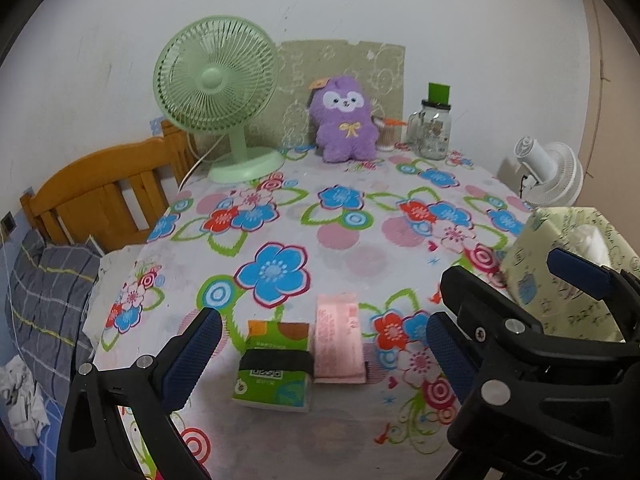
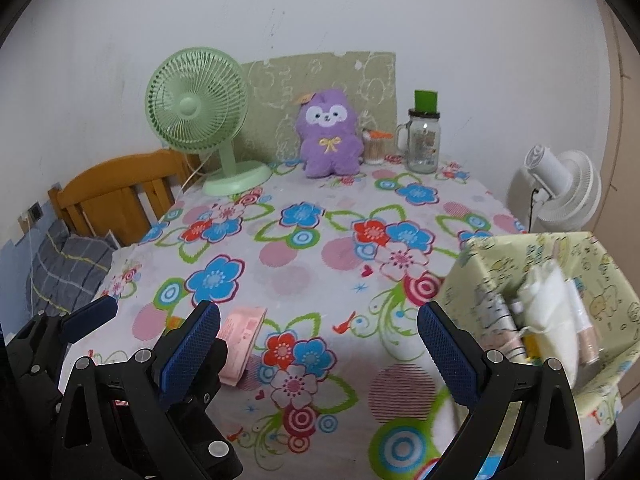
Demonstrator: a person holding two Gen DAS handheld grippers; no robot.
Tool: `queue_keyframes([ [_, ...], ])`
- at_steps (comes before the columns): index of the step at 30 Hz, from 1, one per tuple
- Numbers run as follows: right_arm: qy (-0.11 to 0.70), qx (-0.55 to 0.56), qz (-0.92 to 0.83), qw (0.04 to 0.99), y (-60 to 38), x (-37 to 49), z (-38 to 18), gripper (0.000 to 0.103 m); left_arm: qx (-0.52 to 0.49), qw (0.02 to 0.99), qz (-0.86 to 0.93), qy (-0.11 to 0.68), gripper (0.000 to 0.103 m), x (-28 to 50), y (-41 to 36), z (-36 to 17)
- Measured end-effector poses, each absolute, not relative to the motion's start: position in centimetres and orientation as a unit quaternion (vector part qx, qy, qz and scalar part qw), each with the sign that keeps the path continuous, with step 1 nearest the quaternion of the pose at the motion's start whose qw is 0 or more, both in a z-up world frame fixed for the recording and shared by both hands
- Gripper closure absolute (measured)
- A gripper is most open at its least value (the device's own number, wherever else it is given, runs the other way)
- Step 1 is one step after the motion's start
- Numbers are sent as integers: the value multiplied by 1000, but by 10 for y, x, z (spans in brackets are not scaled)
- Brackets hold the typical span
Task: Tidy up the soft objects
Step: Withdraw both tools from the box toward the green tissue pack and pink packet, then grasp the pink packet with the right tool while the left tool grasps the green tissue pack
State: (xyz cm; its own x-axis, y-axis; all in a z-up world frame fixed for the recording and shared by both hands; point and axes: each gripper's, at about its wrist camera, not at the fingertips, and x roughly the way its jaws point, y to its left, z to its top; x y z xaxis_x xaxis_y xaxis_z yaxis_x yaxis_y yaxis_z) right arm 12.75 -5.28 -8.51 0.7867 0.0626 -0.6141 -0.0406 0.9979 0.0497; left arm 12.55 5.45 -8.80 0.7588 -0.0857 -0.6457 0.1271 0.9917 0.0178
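My left gripper (image 1: 324, 344) jaws apart, empty, above green tissue pack (image 1: 276, 364) touching pink pack (image 1: 339, 344) near table edge. Right gripper (image 2: 319, 344) likewise apart, empty, beside box (image 2: 548, 280). Risk: closing snags both packs, or shoves one off edge.

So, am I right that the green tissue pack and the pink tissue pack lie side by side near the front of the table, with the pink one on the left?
Not quite: the left wrist view shows the pink tissue pack on the right of the green tissue pack; they do lie side by side near the table's front.

Both wrist views low over near table edge (image 1: 192, 216), facing far wall past spread fingers (image 2: 192, 344); shared: purple plush (image 1: 346, 118), green fan (image 2: 196, 108).
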Motion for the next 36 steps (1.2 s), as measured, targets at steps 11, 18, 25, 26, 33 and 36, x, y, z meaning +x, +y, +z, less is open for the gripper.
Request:
queue_keyframes([
  [11,355,5,35,934,-36,147,-112,3,22,926,-47,375,0,142,72,-116],
  [18,377,-6,37,926,-26,158,-128,3,25,919,-33,393,1,152,79,-134],
  [25,392,-16,45,919,-15,164,-141,3,17,910,-38,414,12,155,87,-146],
  [26,394,-16,46,918,-14,165,-142,3,13,906,-44,420,15,156,88,-148],
  [33,405,-13,49,913,-8,169,-148,3,-17,897,-80,433,37,156,94,-153],
  [36,407,-9,48,912,-7,170,-149,3,-24,898,-79,432,49,155,98,-152],
])
